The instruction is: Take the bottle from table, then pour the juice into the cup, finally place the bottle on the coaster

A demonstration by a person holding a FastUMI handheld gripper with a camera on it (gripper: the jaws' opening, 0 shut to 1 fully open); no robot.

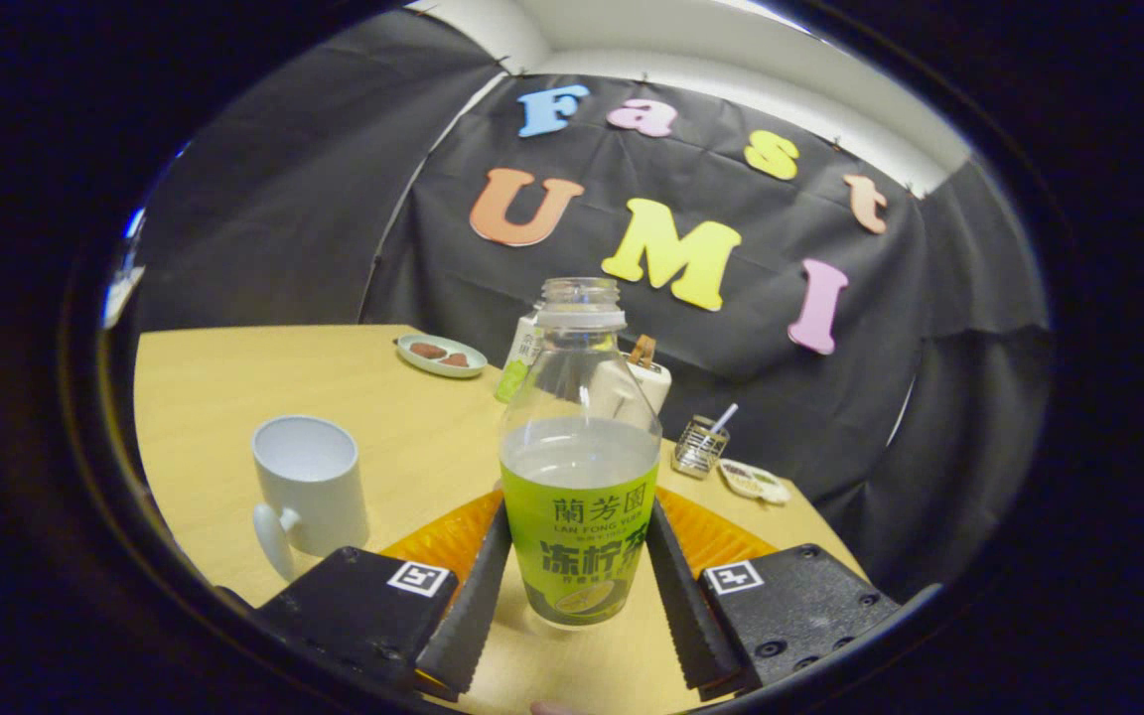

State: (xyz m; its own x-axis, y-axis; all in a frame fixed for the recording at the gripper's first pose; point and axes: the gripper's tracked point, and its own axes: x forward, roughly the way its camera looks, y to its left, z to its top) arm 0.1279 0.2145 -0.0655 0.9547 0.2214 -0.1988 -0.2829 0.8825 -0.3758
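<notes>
A clear uncapped bottle with a green label stands upright between my fingers, about half full of pale juice. My gripper is shut on the bottle, with both ribbed black fingers pressed against the label's sides. The bottle's base shows just over the wooden table; I cannot tell whether it touches. An orange ribbed coaster lies right behind the bottle, spreading out past both fingers. A white mug with its handle toward me stands left of the left finger, beside the coaster; its inside is hidden.
Beyond the bottle are a green-and-white carton, a white jar with a brown handle, and a pale plate with reddish pieces. A small glass with a stick and a little dish sit near the table's right edge.
</notes>
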